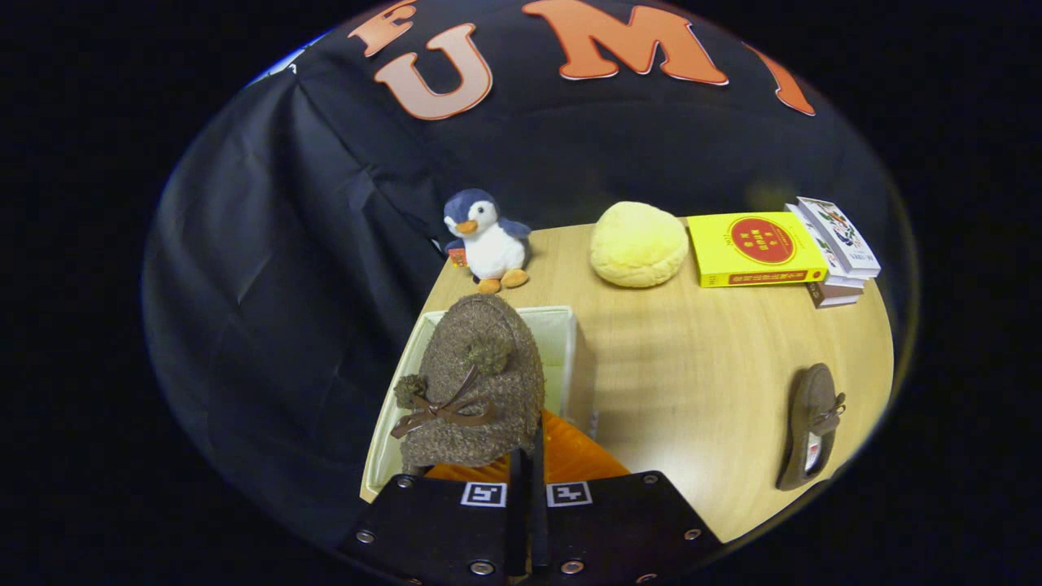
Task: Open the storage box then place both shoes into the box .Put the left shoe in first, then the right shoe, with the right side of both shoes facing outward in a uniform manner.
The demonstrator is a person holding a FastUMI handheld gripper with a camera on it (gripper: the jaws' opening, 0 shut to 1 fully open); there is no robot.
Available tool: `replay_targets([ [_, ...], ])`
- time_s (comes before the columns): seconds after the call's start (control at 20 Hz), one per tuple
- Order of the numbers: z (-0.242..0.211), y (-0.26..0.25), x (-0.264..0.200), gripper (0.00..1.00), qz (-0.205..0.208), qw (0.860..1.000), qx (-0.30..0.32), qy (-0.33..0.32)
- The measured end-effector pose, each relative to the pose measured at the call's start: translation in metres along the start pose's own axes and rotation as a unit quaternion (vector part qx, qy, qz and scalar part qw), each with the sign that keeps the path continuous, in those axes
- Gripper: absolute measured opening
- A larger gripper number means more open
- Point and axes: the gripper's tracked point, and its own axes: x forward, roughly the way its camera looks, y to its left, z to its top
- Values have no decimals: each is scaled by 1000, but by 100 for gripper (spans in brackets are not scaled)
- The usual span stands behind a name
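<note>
Gripper view: fingers (525, 456) clamping shoe (472, 382).

two shoes, one box, one gripper, a few table oddments

two brown shoes: one shoe (476, 382) clamped between the closed fingers of the single gripper (525, 480) above the one white storage box (570, 342), the other shoe (812, 425) on the one wooden table (692, 382); one plush penguin (487, 241); one yellow cushion (639, 244); one yellow book (755, 248); perhaps three stacked books (838, 252).

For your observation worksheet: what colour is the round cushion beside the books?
Pale yellow cushion, gripper view.
</note>
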Motion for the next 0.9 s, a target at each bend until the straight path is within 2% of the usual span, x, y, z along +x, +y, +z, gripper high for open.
replay_targets([
  [0.2, -11, 18, 36, 4, -27, 999, -4, 17],
  [0.5, -42, 31, 85, 5, -62, 994, -1, 85],
  [0.65, -54, 37, 100, 9, -57, 992, -5, 108],
  [0.75, -66, 48, 100, 15, -29, 991, -13, 133],
  [0.85, -64, 49, 93, 24, -7, 991, -39, 130],
  [0.9, -61, 50, 84, 34, 7, 991, -44, 124],
])
